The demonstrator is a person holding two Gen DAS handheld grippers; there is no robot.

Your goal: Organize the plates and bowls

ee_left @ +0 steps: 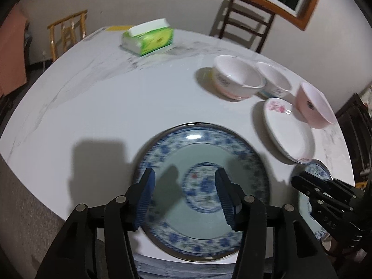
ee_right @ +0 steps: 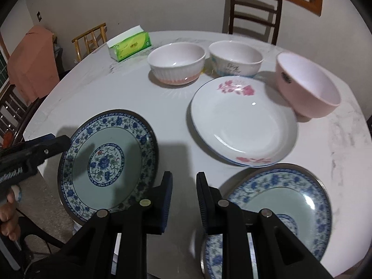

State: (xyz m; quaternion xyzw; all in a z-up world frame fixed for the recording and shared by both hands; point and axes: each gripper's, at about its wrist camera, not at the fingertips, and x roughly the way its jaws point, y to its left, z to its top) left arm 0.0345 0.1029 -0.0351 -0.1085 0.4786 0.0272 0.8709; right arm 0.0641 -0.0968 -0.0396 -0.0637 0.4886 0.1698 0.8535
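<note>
A blue-patterned plate (ee_left: 202, 193) lies at the round white table's (ee_left: 104, 107) front edge, and my left gripper (ee_left: 184, 176) hovers over it, open, pads clear of it. The right wrist view shows that plate (ee_right: 107, 162) at left with the left gripper (ee_right: 61, 143) above its rim. My right gripper (ee_right: 184, 181) stands slightly open with bare table between its pads. A second blue plate (ee_right: 283, 209) lies just right of it. Behind it lie a white plate with pink flowers (ee_right: 244, 121), a tilted pink bowl (ee_right: 307, 86), a ribbed white-and-pink bowl (ee_right: 176, 62) and a white bowl (ee_right: 236, 60).
A green tissue box (ee_right: 129, 46) sits at the table's far side. A dark wooden chair (ee_right: 254, 11) and a light one (ee_right: 90, 38) stand behind the table, and an orange cloth (ee_right: 32, 67) hangs at left. A person's hand (ee_right: 9, 209) holds the left gripper's handle.
</note>
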